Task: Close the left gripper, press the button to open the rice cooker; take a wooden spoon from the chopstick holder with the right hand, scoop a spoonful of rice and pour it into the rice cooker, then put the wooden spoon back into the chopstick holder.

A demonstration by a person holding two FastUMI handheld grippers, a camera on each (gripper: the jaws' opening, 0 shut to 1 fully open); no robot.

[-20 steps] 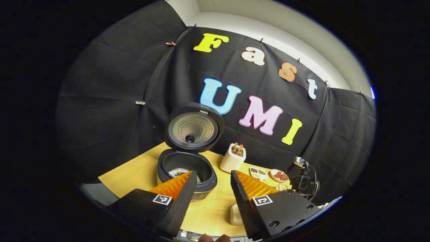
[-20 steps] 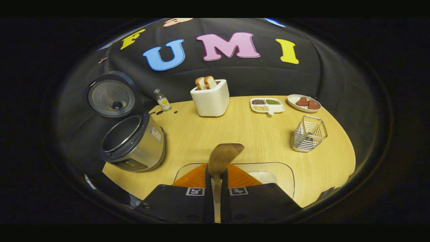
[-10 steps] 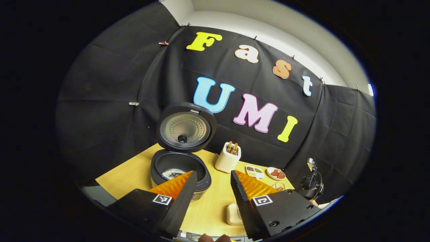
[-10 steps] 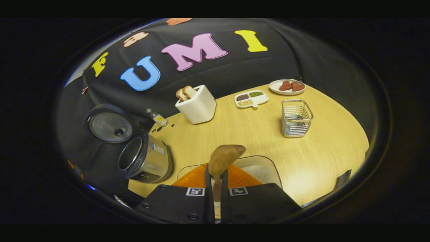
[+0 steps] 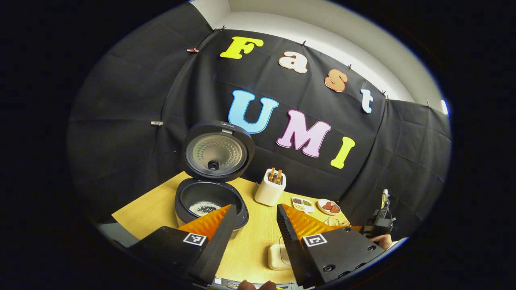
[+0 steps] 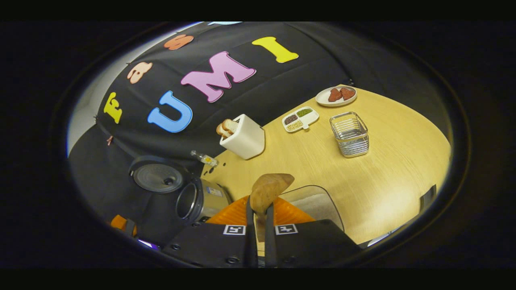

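The right gripper [image 6: 258,209] is clamped on the wooden spoon [image 6: 268,188] — both fingers press the handle, and the bowl of the spoon sticks out past the fingertips toward 12 o'clock, tipped a little to the right. Just under and behind the spoon sits the clear rice tub [image 6: 312,203], white rice showing through at about 4 o'clock of the spoon bowl. The cooker [image 6: 197,199] lies at 9 o'clock of the spoon, lid [image 6: 155,177] swung up. The wire holder [image 6: 350,134] stands well apart at 1 o'clock on the table [image 6: 387,173], with the toaster [image 6: 245,137] at 12 o'clock.

In the left gripper view, the left gripper [image 5: 253,219] hangs wide open with nothing between its fingers. The cooker [image 5: 209,201] sits at 11 o'clock beyond the left finger — open, a little rice lying in the pot. The right gripper [image 5: 379,223] shows small at 3 o'clock, at the table's edge.
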